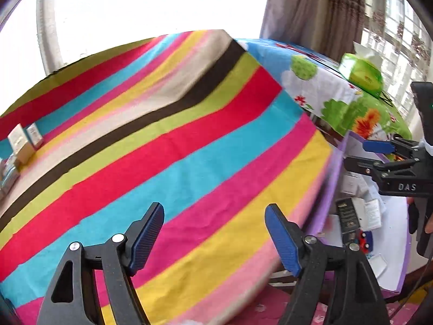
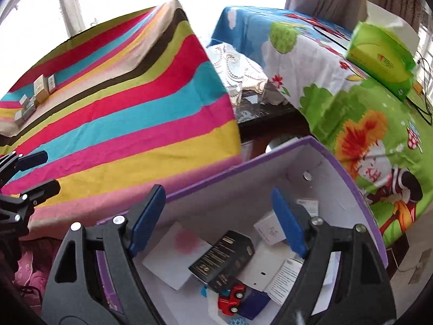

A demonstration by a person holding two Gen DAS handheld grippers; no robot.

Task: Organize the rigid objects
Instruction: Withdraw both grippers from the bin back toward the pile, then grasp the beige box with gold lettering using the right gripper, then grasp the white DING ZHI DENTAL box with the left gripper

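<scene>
Overhead, right gripper (image 2: 216,216) gapes; purple box (image 2: 270,151) below.

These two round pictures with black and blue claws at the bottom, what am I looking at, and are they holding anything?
Each picture comes from a camera on a hand-held gripper that a person carries, no robot arm. The left gripper looks over a striped cloth with small boxes at its far left. The right gripper hangs over a purple-edged bin holding a black box, a red toy car and white cartons. A green tissue box sits on the cartoon cloth. Both pairs of fingers are spread and hold nothing.
</scene>
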